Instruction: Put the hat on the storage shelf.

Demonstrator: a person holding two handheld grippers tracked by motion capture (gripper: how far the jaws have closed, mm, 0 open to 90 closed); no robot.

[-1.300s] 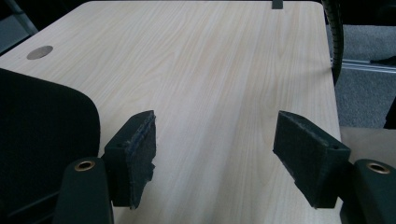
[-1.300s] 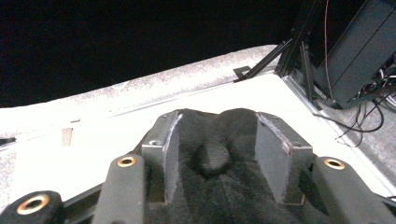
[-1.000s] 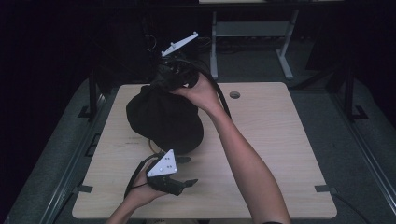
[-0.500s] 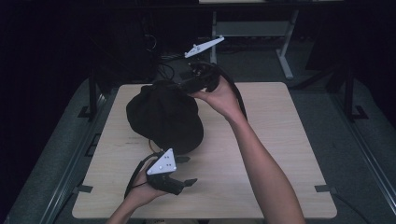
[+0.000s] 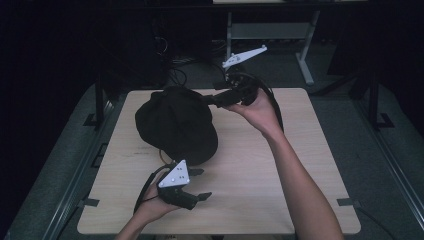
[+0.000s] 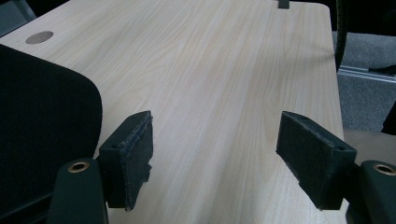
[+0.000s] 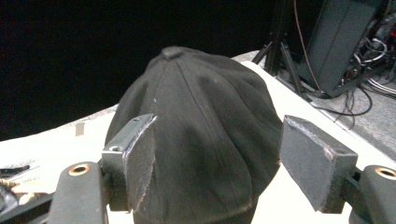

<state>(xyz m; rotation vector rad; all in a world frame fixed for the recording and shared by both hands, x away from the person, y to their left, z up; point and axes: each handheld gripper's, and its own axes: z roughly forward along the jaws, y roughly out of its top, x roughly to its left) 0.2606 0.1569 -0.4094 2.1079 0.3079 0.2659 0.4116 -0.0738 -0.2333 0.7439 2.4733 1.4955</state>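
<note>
While both tongs gape empty, the black cap (image 5: 176,125) sits seemingly inside the table's (image 5: 280,180) left edge.

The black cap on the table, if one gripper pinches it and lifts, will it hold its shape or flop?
The black cap is probably soft: its seamed cloth panels show dents near the crown, so it would likely sag where pinched. It looks light for its bulk. Resting domed on the table, it seems likelier to slide or crumple under a push than roll.
</note>
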